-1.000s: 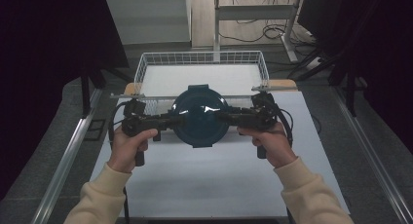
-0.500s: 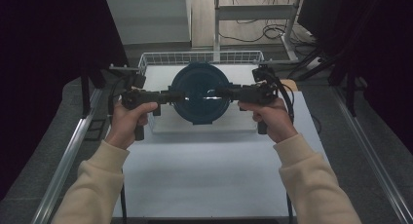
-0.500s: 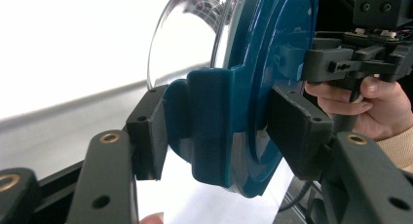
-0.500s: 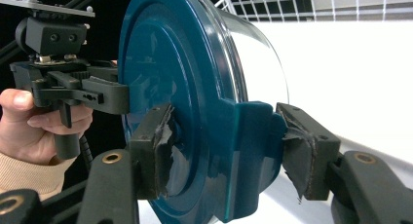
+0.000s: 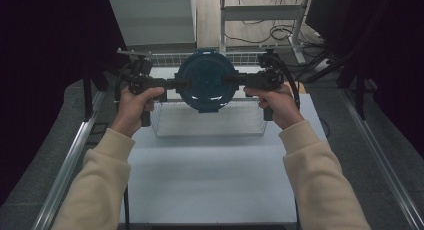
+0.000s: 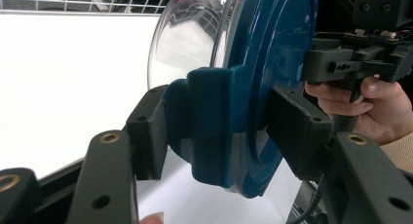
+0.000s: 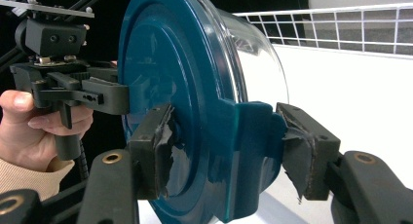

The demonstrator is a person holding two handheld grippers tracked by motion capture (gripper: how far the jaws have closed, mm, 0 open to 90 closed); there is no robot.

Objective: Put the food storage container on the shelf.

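A round clear container with a dark blue lid (image 5: pixel 207 85) is held in the air over the white wire basket (image 5: pixel 210 124), lid facing the person. My left gripper (image 5: pixel 177 83) is shut on the lid's left side clip (image 6: pixel 209 126). On the opposite edge my right gripper (image 5: pixel 234 81) is shut on the right clip (image 7: pixel 246 156). In the left gripper view the clear bowl (image 6: pixel 195 39) bulges away from the lid (image 6: pixel 272 63), and my left gripper (image 6: pixel 216 136) clamps the rim. The right gripper view has my right gripper (image 7: pixel 226 153) across the lid (image 7: pixel 165 63).
The white table (image 5: pixel 210 175) stretches toward the person in front of the basket. Metal rails (image 5: pixel 70 160) run along both sides. A shelf frame and cables (image 5: pixel 265 20) stand behind the table.
Both grippers have lifted the container up and away from the person, from above the table's middle to above the wire basket. Both stay shut on its lid clips.
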